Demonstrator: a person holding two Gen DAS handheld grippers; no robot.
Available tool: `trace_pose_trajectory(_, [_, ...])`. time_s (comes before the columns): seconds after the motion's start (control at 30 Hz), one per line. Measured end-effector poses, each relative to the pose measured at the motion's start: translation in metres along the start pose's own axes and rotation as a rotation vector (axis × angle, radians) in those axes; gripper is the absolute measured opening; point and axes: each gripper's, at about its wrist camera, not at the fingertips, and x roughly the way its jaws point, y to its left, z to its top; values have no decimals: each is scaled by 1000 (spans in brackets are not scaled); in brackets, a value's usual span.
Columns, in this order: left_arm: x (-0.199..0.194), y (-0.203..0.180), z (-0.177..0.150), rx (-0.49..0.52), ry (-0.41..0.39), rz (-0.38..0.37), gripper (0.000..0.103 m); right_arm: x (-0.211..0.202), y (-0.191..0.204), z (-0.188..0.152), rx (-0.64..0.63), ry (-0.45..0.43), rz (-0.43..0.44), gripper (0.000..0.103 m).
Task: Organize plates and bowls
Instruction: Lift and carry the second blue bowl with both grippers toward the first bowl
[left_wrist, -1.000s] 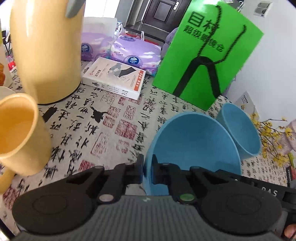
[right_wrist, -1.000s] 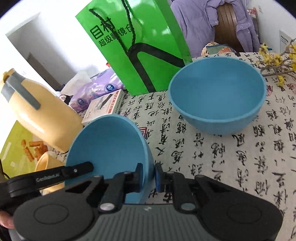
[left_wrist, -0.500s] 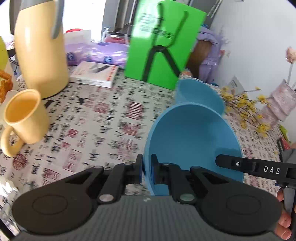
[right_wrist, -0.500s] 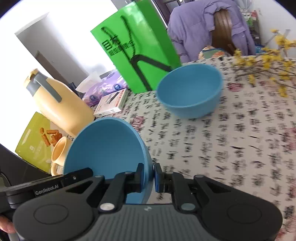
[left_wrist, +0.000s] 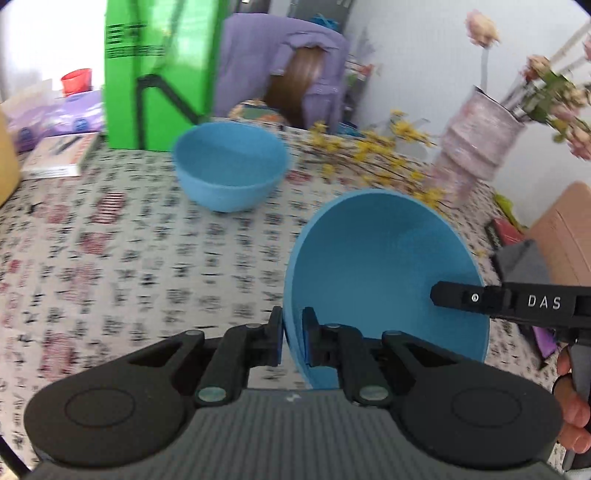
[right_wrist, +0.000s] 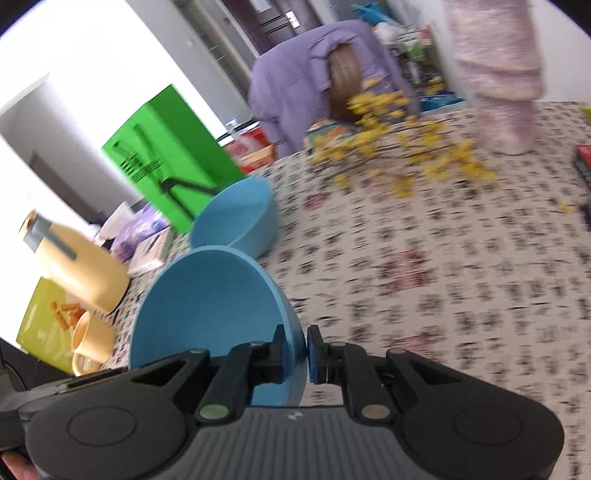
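Note:
A blue bowl (left_wrist: 388, 273) hangs tilted above the patterned tablecloth, gripped at two opposite points of its rim. My left gripper (left_wrist: 293, 334) is shut on the rim's left edge, one pad inside and one outside. In the right wrist view the same bowl (right_wrist: 210, 306) is pinched at its right edge by my right gripper (right_wrist: 295, 350), also shut. The right gripper's arm (left_wrist: 509, 301) shows across the bowl in the left wrist view. A second blue bowl (left_wrist: 231, 166) (right_wrist: 236, 221) stands upright on the table farther back, apart from the held one.
A green paper bag (left_wrist: 155, 70) stands behind the second bowl. Yellow flower sprigs (left_wrist: 373, 151) and a pink vase (left_wrist: 476, 144) lie at the far right. A yellow thermos (right_wrist: 74, 266) and mug (right_wrist: 92, 341) are at the left, a cardboard box (left_wrist: 561, 236) at the right edge.
Both grippers have carried the held bowl to the right across the table and slightly up. The thermos and mug have slid out of the left wrist view; the vase and flowers have come in.

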Motion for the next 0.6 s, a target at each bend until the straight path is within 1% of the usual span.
trace_pose_trajectory(0.13, [6,-30,-4,34,12,-20,11,-17,-28,1,21,-19,-21,11])
trace_pose_trajectory(0.23, [7,-46,-6,48,17,-22,11,-25,-41,1,26,-25,-31,11])
trace_pose_trajectory(0.37, [4,-57,-8,54,18,-21,11,-34,-48,0,28,-28,-26,11])
trace_pose_trajectory(0.6, [-15,-62,-14,64,13,-17,11,-54,-47,-12,18,-31,-5,10])
